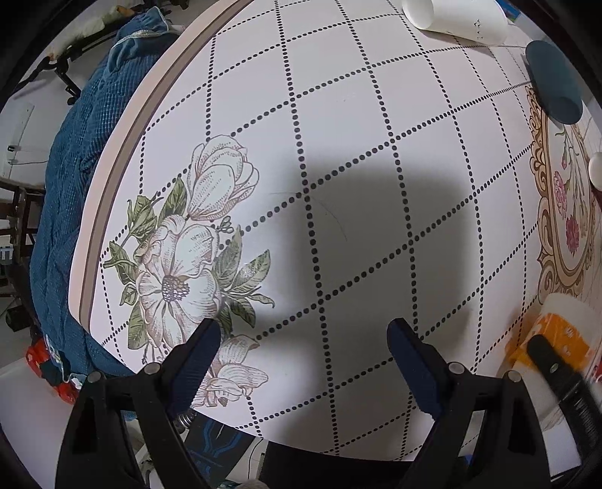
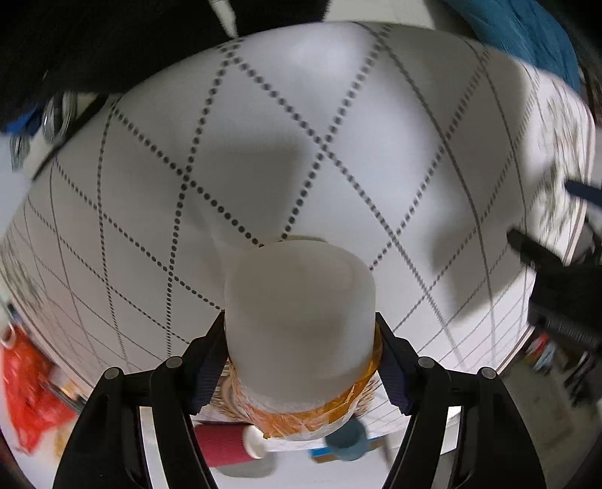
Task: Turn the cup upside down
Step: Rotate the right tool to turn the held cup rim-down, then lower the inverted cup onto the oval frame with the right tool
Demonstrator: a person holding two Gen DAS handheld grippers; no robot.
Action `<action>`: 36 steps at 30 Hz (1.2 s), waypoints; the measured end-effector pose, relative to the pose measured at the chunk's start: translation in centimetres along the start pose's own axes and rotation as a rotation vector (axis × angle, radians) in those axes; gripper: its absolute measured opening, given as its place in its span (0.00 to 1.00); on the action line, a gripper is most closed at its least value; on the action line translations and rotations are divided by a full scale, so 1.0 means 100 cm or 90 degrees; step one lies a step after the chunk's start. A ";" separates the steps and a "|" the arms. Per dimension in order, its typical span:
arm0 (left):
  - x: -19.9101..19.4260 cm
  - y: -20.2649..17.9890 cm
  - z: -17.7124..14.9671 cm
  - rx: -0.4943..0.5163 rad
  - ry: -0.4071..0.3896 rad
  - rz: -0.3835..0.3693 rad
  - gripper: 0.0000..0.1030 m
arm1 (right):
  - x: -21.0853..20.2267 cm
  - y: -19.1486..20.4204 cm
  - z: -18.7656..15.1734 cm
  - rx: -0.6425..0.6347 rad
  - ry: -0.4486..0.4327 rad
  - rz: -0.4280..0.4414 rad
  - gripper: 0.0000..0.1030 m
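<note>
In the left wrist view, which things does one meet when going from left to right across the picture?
Blue quilted cloth → printed flower → left gripper → white paper cup → dark blue cup.

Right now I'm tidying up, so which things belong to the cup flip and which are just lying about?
Job: frosted white plastic cup with orange tape, gripped by the right tool.

Lying about: white paper cup on its side, dark teal cup, maroon ribbed paper cup, idle left tool.

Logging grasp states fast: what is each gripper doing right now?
Left gripper: open, holding nothing, above the table.
Right gripper: closed on the white cup.
</note>
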State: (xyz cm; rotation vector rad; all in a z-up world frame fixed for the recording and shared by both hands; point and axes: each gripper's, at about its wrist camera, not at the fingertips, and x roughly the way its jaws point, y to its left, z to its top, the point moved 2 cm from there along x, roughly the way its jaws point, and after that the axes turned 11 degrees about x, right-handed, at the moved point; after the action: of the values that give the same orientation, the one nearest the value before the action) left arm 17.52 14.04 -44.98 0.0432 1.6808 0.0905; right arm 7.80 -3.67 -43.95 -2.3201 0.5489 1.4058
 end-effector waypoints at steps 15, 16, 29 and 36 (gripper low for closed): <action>-0.025 -0.022 0.007 0.029 -0.024 0.008 0.88 | 0.023 -0.046 -0.048 0.421 0.079 0.311 0.71; -0.027 -0.026 0.007 0.032 -0.025 0.009 0.88 | 0.027 -0.048 -0.054 0.461 0.086 0.335 0.71; -0.029 -0.053 0.005 0.063 -0.029 0.007 0.88 | 0.087 -0.055 -0.133 0.885 0.185 0.629 0.71; -0.034 -0.066 0.002 0.071 -0.031 0.009 0.88 | 0.107 -0.047 -0.174 1.037 0.170 0.754 0.71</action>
State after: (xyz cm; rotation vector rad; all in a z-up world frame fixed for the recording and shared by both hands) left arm 18.30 7.24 -42.20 0.1400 1.6362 0.0070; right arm 27.76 -9.83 -45.44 -0.6768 2.2153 0.3313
